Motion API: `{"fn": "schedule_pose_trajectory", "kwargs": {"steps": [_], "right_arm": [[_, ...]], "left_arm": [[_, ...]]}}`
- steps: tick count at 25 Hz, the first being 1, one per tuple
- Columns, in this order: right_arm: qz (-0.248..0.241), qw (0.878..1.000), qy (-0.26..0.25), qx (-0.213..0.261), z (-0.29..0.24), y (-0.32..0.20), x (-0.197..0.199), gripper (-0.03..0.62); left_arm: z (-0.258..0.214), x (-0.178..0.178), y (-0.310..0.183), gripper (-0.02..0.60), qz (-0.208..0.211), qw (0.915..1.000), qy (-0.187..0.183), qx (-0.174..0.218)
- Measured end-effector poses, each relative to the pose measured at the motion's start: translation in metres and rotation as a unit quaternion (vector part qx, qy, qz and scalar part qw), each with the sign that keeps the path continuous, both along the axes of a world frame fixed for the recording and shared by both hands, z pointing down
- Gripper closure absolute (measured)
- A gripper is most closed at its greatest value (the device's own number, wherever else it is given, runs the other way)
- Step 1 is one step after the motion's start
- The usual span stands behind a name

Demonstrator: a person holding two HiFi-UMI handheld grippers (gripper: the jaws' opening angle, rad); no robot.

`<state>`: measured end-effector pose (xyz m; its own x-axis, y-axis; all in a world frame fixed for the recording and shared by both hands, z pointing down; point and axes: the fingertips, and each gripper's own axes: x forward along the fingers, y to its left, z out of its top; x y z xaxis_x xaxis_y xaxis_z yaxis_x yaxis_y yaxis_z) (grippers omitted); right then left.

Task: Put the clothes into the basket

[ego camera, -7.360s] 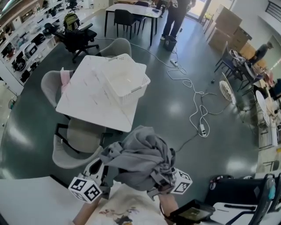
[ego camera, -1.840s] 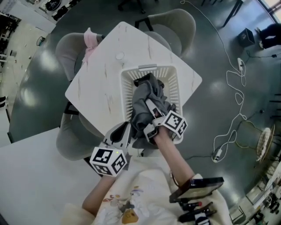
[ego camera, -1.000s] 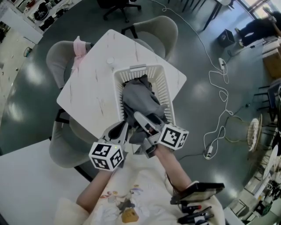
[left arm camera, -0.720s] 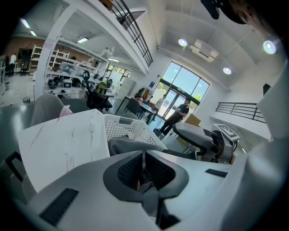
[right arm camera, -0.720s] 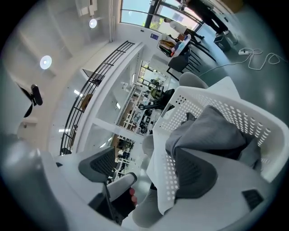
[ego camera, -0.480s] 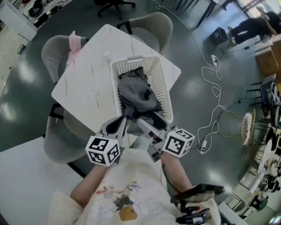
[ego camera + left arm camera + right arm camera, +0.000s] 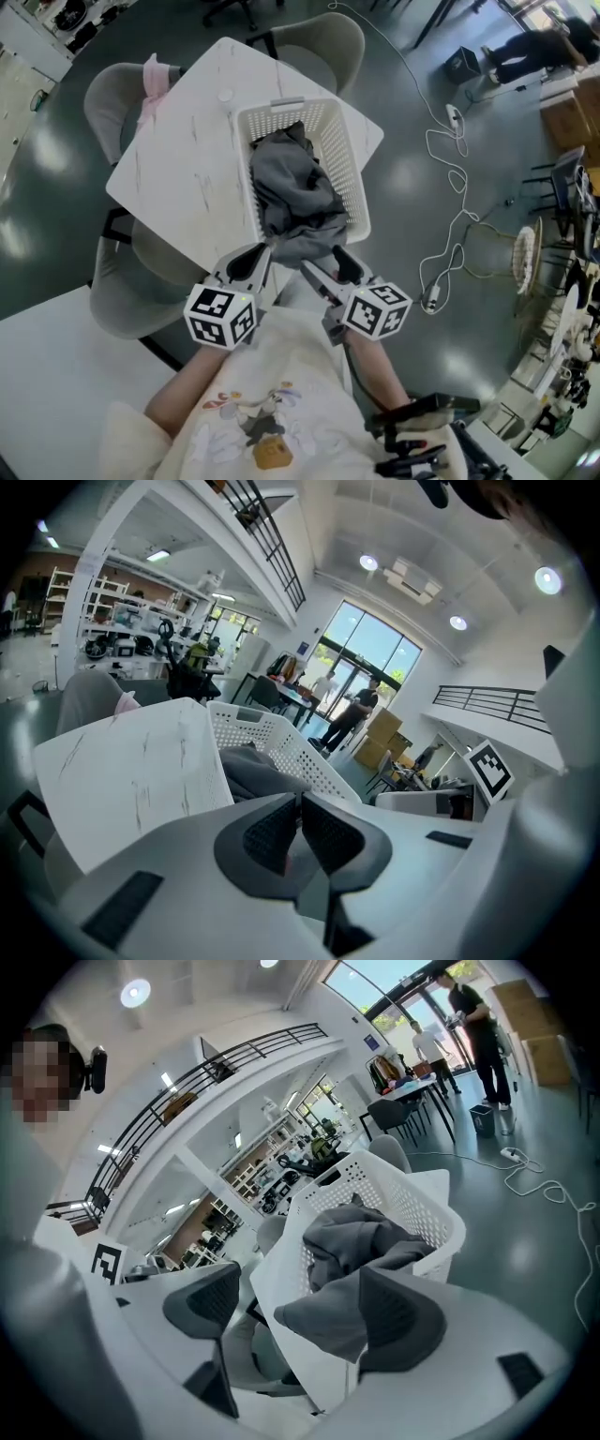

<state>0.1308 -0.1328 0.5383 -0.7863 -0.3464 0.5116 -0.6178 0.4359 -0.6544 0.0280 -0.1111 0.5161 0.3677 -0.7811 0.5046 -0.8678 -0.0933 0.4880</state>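
— Both jaws of the left gripper [image 7: 300,803]: how did they stand?
— Pressed together, nothing between them, just short of the near left corner of the white perforated plastic basket [image 7: 281,106].
— And the crumpled grey garment [image 7: 295,192]?
— Heaped inside that basket, one fold draped over its near rim.
— The right gripper [image 7: 300,1281]?
— Jaws spread wide, clamping nothing, just before the basket's near right corner, the draped fold showing beyond them.

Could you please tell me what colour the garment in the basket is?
Plain grey; the garment shows best in the head view.
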Motion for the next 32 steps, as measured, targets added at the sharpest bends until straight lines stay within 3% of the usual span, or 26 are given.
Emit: {"fn": "schedule_pose_trajectory", "kwargs": {"steps": [7,11,16,22,24,32], "right_arm": [[0.046,0.998,0.042,-0.027,0.040,0.024,0.009,0.192],[0.035,0.996,0.049,-0.065,0.074,0.033,0.006,0.192],[0.013,0.995,0.083,-0.054,0.102,0.025,-0.001,0.200],[-0.007,0.993,0.117,-0.025,0.093,0.035,-0.008,0.540],[-0.007,0.993,0.116,-0.026,0.088,0.039,-0.007,0.574],[-0.019,0.997,0.070,0.005,0.026,0.037,-0.014,0.577]], "left_arm": [[0.009,0.019,0.025,0.554,0.035,0.9994,0.005,-0.005],[0.009,0.018,0.034,0.554,0.036,0.9993,0.006,-0.004],[0.004,0.009,0.045,0.554,0.025,0.9997,0.001,0.000],[-0.001,-0.004,0.052,0.554,0.009,0.9999,0.001,0.007],[-0.003,-0.004,0.053,0.554,0.009,0.9999,0.003,0.010],[-0.009,0.009,0.046,0.554,0.030,0.9991,0.016,0.024]]}}
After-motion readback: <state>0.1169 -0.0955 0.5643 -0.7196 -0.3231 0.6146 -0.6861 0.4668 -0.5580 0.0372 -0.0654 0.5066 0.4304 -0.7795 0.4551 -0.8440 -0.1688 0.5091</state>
